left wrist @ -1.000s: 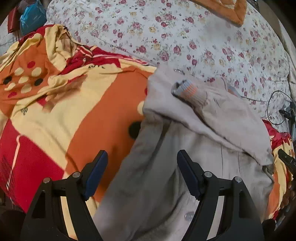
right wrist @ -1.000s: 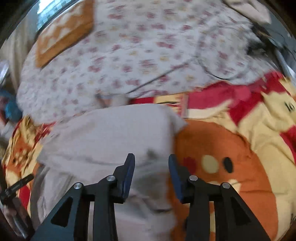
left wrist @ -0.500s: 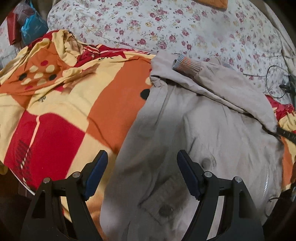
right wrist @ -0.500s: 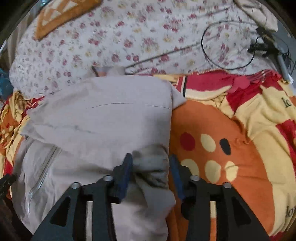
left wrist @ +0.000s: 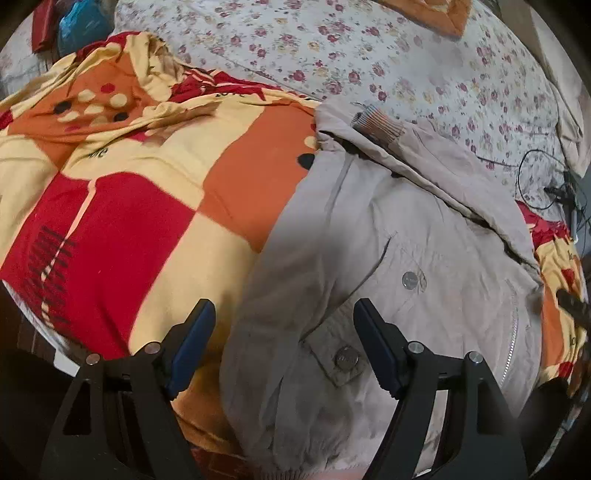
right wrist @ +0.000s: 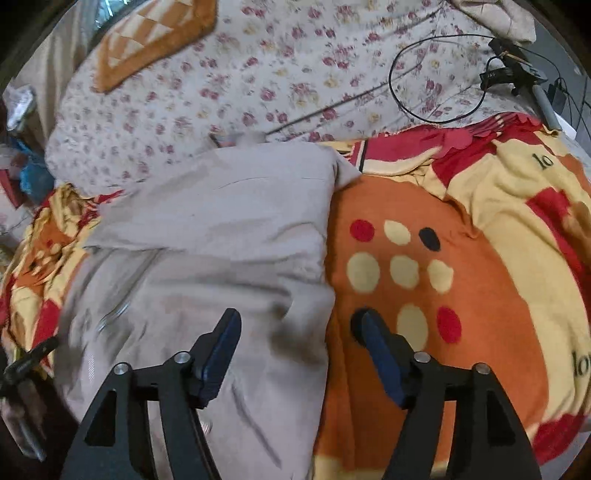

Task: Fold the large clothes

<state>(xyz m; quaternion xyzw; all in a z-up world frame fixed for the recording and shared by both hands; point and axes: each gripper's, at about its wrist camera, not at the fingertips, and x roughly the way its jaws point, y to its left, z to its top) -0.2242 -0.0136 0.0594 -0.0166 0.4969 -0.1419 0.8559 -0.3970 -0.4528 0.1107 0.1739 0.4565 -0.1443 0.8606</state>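
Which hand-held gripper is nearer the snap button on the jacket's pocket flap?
Left. The left hand-held gripper is open with the snap button between its fingers; the right hand-held gripper, open, straddles the jacket's opposite edge.

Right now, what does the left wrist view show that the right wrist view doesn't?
Left only: the jacket's front snaps, zipper, the ribbed cuff of the folded-over sleeve, and the blanket's red block.

Right only: the jacket's plain folded panel, the dotted orange patch and the full cable loop.

Both: the beige jacket on the blanket, the floral sheet, the orange cushion, and open, empty jaws on the left gripper and right gripper.
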